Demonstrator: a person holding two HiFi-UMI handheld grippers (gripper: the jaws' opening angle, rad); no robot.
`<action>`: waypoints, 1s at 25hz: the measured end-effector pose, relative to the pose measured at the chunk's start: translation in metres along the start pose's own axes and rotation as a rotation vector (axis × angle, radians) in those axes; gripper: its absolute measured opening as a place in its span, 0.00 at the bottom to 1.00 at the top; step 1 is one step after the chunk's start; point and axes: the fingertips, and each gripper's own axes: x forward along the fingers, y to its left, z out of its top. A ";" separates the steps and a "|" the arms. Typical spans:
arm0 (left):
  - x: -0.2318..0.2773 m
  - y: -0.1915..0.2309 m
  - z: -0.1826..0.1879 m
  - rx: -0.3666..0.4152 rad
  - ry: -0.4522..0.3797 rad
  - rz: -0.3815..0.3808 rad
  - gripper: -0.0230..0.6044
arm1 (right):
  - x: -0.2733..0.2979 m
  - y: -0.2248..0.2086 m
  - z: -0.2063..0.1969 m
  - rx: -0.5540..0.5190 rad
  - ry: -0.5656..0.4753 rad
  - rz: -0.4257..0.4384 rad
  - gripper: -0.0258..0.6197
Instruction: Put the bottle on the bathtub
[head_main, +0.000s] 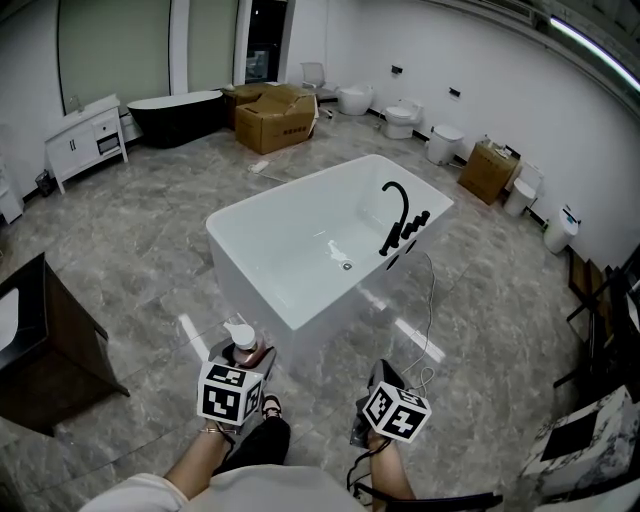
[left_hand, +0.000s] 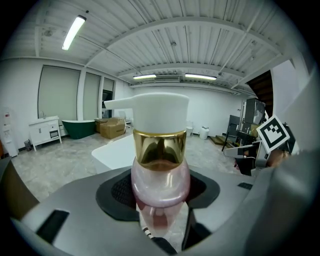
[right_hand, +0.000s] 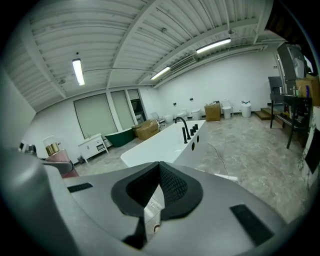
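Left gripper view: clamps the pink bottle (left_hand: 160, 175) by its round body in the left gripper (left_hand: 160, 192), long axis vertical, gold collar (left_hand: 160, 147) up, pump spout (left_hand: 117, 103) pointing left. Hangs above the floor just short of the bathtub (head_main: 262, 290), off its rim. Presses the right gripper (right_hand: 159, 190) together on nothing, near the same bathtub wall.

Your bottle (left_hand: 160, 170) stands upright: pink see-through body, gold collar, white pump head. It's clamped in your left gripper's (head_main: 243, 356) jaws, just short of the bathtub's (head_main: 262, 285) near corner. The bathtub is white and freestanding, with a black faucet (head_main: 398, 215) on its rim.
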 end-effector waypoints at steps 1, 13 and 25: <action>0.004 0.000 0.002 0.002 -0.002 -0.005 0.41 | 0.003 -0.001 0.002 0.001 -0.004 -0.002 0.08; 0.058 0.021 0.032 -0.006 -0.011 -0.028 0.41 | 0.049 -0.001 0.033 0.007 -0.016 -0.015 0.08; 0.117 0.039 0.070 0.008 -0.006 -0.079 0.41 | 0.097 -0.008 0.069 0.035 -0.028 -0.058 0.08</action>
